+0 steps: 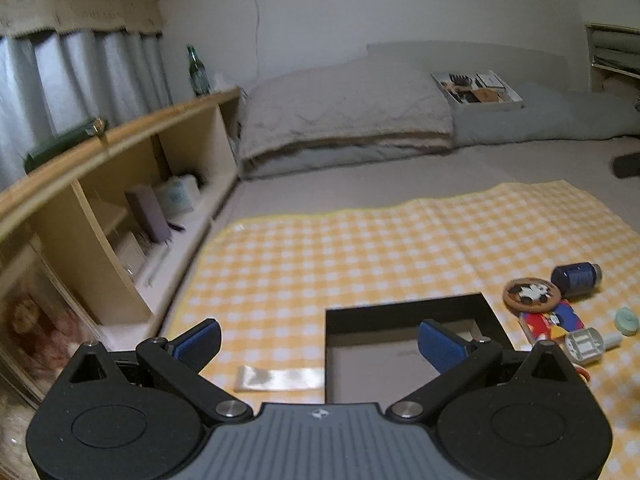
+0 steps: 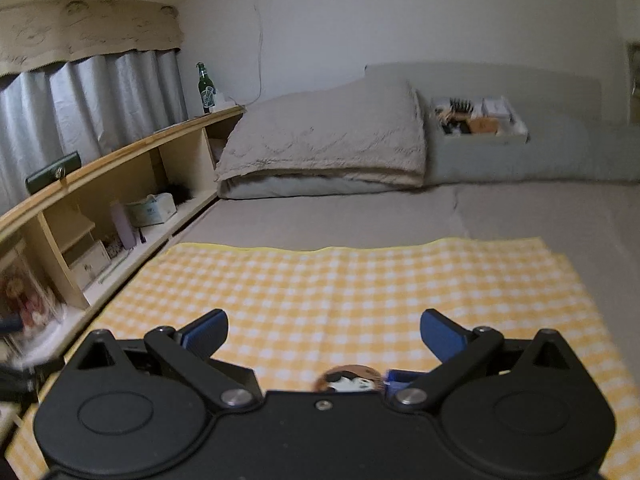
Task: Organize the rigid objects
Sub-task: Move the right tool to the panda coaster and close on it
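Note:
In the left wrist view my left gripper (image 1: 320,344) is open above a yellow checked cloth (image 1: 340,248). An empty black box (image 1: 412,312) lies under its right finger. To the right of the box lie a round cartoon badge (image 1: 532,293), a dark blue thread spool (image 1: 576,278), a colourful small pack (image 1: 554,322), a white plastic piece (image 1: 586,344) and a pale green round item (image 1: 627,321). A clear plastic wrapper (image 1: 280,378) lies left of the box. In the right wrist view my right gripper (image 2: 323,336) is open over the cloth (image 2: 340,280), with the badge (image 2: 348,378) and a blue item (image 2: 400,380) just showing below it.
A wooden shelf unit (image 1: 120,168) runs along the left, with boxes inside and a green bottle (image 1: 197,70) on top. A folded beige blanket (image 1: 344,120) and a white tray of toiletries (image 1: 476,90) lie at the far end of the bed.

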The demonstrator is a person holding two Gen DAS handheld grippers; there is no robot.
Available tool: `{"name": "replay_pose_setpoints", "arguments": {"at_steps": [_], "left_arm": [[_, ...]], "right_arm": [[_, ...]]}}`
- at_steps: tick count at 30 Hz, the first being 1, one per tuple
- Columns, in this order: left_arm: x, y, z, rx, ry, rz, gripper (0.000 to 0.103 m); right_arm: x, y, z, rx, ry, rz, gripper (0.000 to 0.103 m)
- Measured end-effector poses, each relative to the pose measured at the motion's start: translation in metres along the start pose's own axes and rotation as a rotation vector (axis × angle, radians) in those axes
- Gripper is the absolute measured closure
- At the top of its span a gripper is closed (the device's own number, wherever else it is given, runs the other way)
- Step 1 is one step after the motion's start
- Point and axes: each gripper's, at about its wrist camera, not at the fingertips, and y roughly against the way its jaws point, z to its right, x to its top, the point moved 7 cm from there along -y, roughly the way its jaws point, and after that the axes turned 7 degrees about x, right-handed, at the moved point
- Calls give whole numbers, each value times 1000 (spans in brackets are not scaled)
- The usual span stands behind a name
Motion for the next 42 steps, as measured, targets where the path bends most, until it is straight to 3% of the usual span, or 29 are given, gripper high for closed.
{"name": "replay_pose_setpoints", "arguments": {"at_steps": [4, 6, 13, 18, 25, 37, 42], "left_arm": [[-15, -18, -2, -61, 35, -62, 15], [-22, -29, -4, -70, 41, -109, 29], [-30, -58, -10, -129, 94, -181, 52], [-37, -75, -8, -160, 88, -231, 73], [-48, -94, -9, -160, 74, -287, 78], [-60, -111, -4, -191, 60, -352, 78], [-62, -115, -2, -211, 58, -363, 89]], "right_arm": [[-9, -34, 2, 60, -75, -27, 0], [-18, -55, 4, 75, -99, -79, 0], [-49, -118, 20, 156, -290, -297, 0], [-66, -144, 48, 136, -463, -374, 0], [-91, -170, 59, 66, -410, -486, 0], [-105, -210, 67, -17, -282, -560, 0], [-108, -227, 62, -50, -208, -589, 0]]}}
